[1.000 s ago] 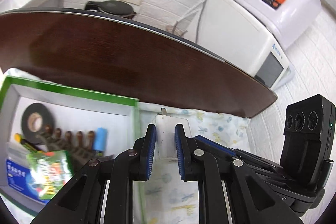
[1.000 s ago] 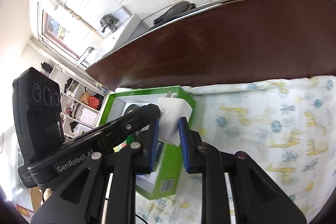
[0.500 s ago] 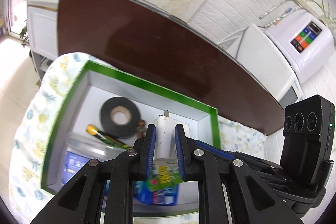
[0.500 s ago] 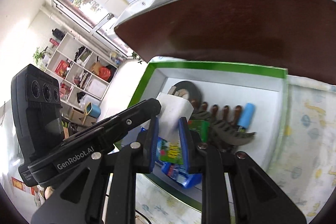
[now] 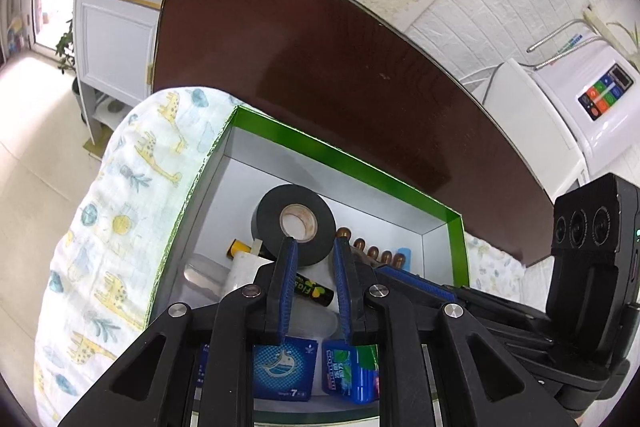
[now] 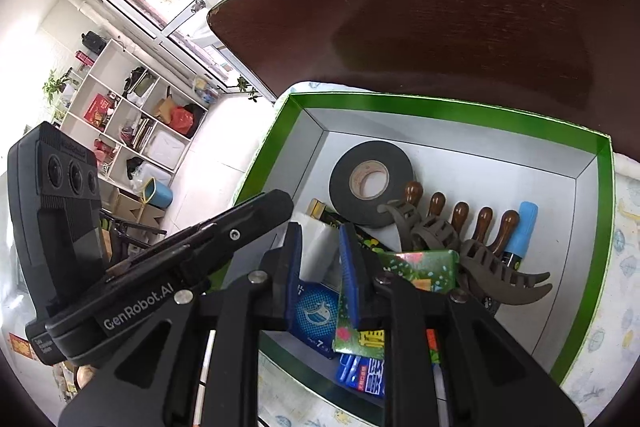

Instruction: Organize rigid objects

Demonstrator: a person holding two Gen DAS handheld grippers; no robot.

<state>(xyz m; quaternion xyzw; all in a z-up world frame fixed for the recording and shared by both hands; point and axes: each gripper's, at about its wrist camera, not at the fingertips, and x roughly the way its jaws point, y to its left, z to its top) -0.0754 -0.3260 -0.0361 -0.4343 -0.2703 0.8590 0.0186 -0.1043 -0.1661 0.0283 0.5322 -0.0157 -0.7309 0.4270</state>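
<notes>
While it's gripped, charger [image 6: 318, 253] points toward tape [image 6: 370, 183].

The box [image 5: 352, 167] looks like glossy green card with a matt white lining. Inside lie a matt black tape roll [image 5: 294, 223] on a paper core, a matt brown plastic claw clip [image 6: 492, 267], glossy varnished wooden knobs [image 6: 460, 213] and shiny printed packets [image 5: 284, 367]. The cloth [image 5: 120, 211] under it is soft printed weave. The table [image 5: 320, 67] is dark, smooth polished wood.
</notes>
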